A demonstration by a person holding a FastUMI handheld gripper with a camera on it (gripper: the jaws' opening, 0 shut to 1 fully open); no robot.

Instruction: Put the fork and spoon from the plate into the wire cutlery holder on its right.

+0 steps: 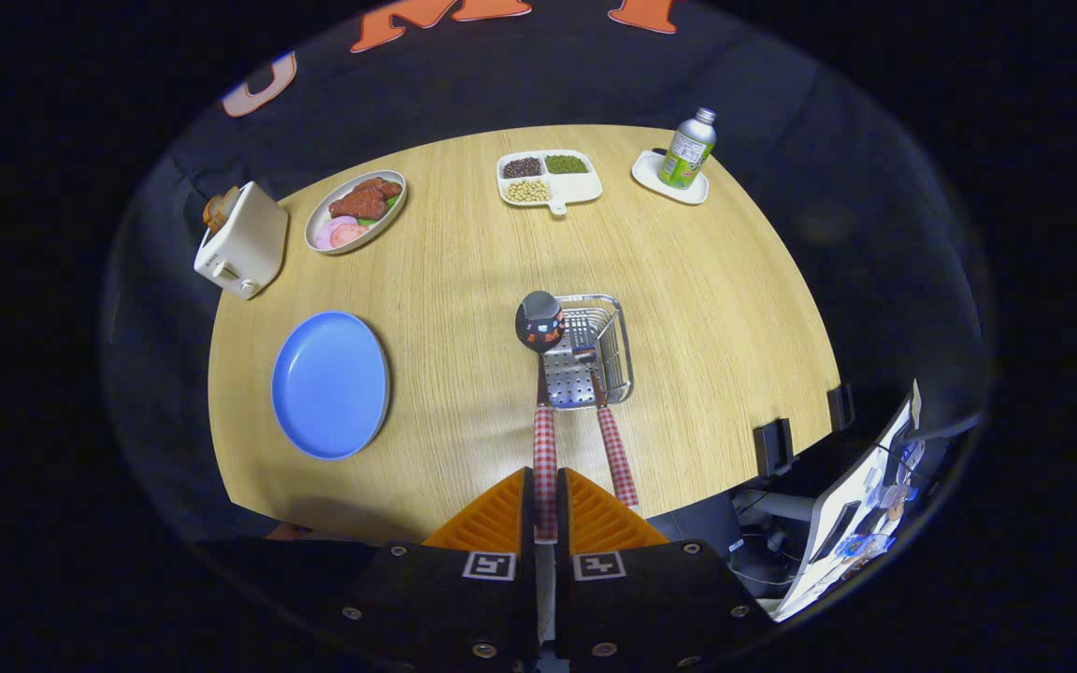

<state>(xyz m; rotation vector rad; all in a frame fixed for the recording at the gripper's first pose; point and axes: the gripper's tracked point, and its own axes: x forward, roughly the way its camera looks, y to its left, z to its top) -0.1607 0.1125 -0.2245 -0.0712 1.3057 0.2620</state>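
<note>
While the gripper (545, 509) clamps its checked handle, the dark-bowled spoon (541, 374) hangs beside the wire holder (599, 350).

The claw (545, 509) is closed on the checked handle of the spoon (543, 374), both fingers pressing it; the spoon's dark bowl hangs at 12 o'clock from the fingers, over the near-left rim of the wire cutlery holder (618, 348). The fork (606, 425) already leans in the holder, its checked handle slanting out toward 5 o'clock. The bare blue plate (331, 384) lies on the wooden surface (716, 308) at 9 o'clock of the holder. Farther off sit a toaster (241, 240), a dish of meat (356, 209), a divided tray of beans (549, 178) and a bottle (689, 150) on a small saucer (655, 174).
</note>
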